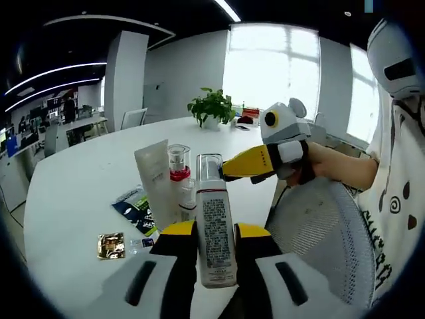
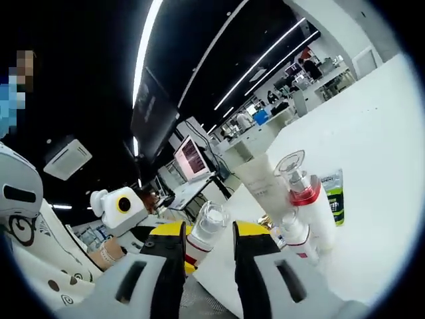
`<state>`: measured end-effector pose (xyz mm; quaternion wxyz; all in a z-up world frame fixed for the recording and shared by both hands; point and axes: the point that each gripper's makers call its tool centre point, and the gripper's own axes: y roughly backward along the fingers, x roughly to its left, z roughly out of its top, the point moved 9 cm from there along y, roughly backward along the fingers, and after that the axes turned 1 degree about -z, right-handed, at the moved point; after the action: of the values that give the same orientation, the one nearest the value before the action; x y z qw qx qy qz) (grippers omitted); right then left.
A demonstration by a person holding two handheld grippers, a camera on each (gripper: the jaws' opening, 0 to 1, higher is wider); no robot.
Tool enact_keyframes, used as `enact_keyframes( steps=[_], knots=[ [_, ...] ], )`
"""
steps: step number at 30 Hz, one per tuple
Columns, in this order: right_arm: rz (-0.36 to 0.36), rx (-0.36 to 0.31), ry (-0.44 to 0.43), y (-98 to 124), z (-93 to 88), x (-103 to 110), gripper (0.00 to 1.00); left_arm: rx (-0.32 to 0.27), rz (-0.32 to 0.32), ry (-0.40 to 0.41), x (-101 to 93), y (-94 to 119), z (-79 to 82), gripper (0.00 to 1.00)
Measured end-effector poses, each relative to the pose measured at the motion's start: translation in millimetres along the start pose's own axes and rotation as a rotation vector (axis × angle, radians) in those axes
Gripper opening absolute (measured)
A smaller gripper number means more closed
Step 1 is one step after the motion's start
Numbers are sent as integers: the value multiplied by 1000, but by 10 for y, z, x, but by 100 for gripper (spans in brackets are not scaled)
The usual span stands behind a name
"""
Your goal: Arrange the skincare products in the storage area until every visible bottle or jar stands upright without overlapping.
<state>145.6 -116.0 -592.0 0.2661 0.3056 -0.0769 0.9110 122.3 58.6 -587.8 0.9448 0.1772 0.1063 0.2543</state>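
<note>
Left gripper fingers are clamping a clear-capped pump bottle on the white table, while right gripper fingers are sitting apart around its cap.

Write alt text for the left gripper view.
The left gripper clamps a clear-capped white bottle upright over a white table. The right gripper reaches in from the right toward a white tube and a red-collared bottle.
</note>
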Motion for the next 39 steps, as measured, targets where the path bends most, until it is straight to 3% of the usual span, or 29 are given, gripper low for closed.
enact_keyframes(
  steps=[9,13,18,22,27,29,35,39],
  knots=[
    [28,-43,-23,15,38,21,24,-50,-59,68,-9,-16,30,16],
    [74,-71,-64,14,57,48,24,-100,-122,163,-26,-4,38,16],
    [91,-67,-58,3,56,72,24,-93,-145,179,-50,-17,12,16],
    [73,-43,-9,-7,49,83,23,-58,-121,126,-40,-50,-22,16],
    [38,10,116,-56,31,168,22,21,-78,37,-47,-115,-59,17],
    [23,28,159,-89,31,206,21,49,-66,-8,66,-80,-89,17],
    [-10,56,273,-143,61,239,21,117,-9,-112,10,-189,-13,23],
    [-18,73,327,-167,70,249,21,136,-18,-126,-26,-248,6,23]
  ],
)
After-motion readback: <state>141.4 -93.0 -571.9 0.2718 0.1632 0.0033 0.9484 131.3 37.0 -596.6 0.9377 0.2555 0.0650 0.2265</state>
